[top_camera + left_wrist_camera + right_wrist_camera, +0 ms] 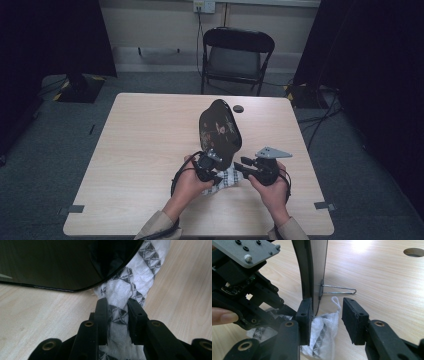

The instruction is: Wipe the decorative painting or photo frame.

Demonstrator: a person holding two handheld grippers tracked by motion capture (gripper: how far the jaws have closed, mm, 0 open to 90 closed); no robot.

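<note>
The left gripper [117, 315] sits closest in its own view, its two black jaws closed on a bunched white cloth [125, 290] printed with grey triangles. The cloth runs up from the jaws under the curved edge of a glossy black tray [50, 262]. In the high view the tray [220, 127] stands tilted on edge on the wooden table [140, 145], its decorated face toward the camera, with the cloth [226, 177] at its base between the two grippers. The right gripper [325, 320] is spread open around the tray's lower edge [308, 270]; one jaw touches the rim, the other stands apart. A wire stand [339, 289] juts from the tray's back.
</note>
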